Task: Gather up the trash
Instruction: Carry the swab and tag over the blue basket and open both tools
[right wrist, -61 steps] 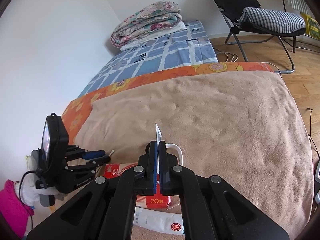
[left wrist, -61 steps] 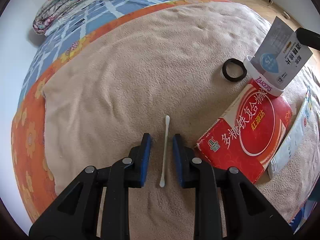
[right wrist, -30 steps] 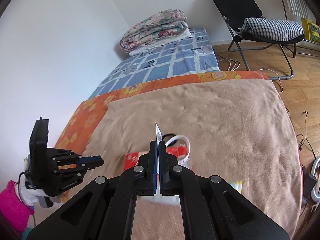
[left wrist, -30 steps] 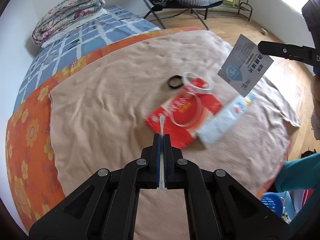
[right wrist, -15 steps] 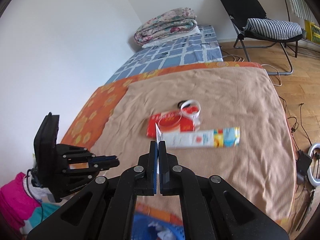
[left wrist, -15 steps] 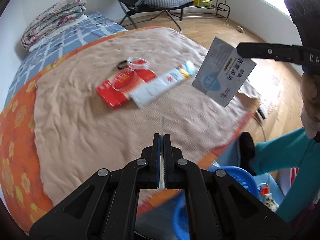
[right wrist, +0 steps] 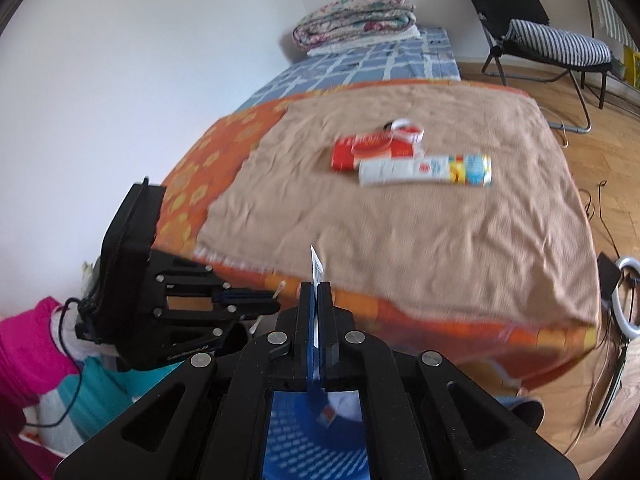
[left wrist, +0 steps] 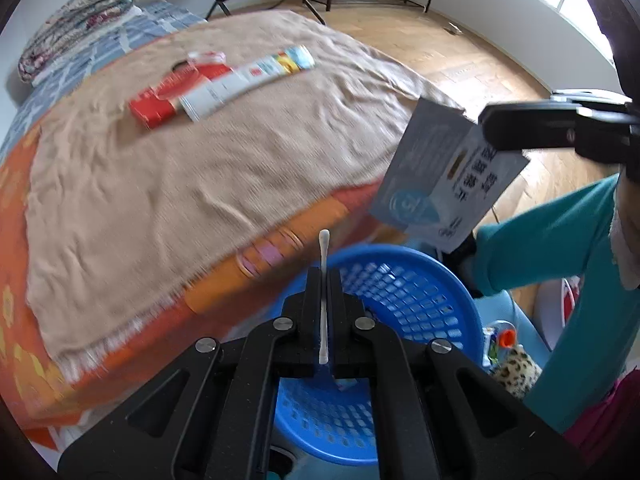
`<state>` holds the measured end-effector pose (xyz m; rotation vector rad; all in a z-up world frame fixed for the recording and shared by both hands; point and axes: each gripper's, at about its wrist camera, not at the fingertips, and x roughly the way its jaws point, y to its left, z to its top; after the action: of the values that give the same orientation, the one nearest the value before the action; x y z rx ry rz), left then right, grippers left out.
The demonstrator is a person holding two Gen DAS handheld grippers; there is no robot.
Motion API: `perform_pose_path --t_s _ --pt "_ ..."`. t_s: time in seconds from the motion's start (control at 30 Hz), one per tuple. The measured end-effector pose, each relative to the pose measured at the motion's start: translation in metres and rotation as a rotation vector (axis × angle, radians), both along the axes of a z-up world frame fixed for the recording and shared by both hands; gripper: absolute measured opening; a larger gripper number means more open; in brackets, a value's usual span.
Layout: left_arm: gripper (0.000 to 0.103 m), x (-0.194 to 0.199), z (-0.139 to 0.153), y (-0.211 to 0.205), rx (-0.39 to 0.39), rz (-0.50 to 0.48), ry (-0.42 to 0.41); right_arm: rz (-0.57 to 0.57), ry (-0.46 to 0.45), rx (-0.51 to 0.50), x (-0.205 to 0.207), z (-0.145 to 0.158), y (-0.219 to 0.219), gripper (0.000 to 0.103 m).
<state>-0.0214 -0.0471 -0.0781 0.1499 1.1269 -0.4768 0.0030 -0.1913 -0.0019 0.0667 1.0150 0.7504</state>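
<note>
L gripper (left wrist: pixel 323 280) clamps cotton swab (left wrist: pixel 323 276); R gripper (right wrist: pixel 316 292) clamps sachet (left wrist: pixel 444 184)

The pale packet (left wrist: pixel 448 184) pinched in my right gripper (left wrist: pixel 486 128) carries the only print I can make out: a large white "5" inside a blue circle, with a column of dark Chinese characters beside it, too tilted and smeared to read. The red box (right wrist: pixel 370 148) and the long white tube (right wrist: pixel 424 170) on the blanket both bear printing, but it is blurred past reading.
</note>
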Motion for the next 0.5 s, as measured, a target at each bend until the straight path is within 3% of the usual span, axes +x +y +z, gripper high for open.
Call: perform_pose_path --t_s 0.5 --pt "0.000 -0.054 -0.053 -0.016 0.019 -0.050 0.143 0.064 0.115 -0.082 -0.065 -0.049 0.000 0.000"
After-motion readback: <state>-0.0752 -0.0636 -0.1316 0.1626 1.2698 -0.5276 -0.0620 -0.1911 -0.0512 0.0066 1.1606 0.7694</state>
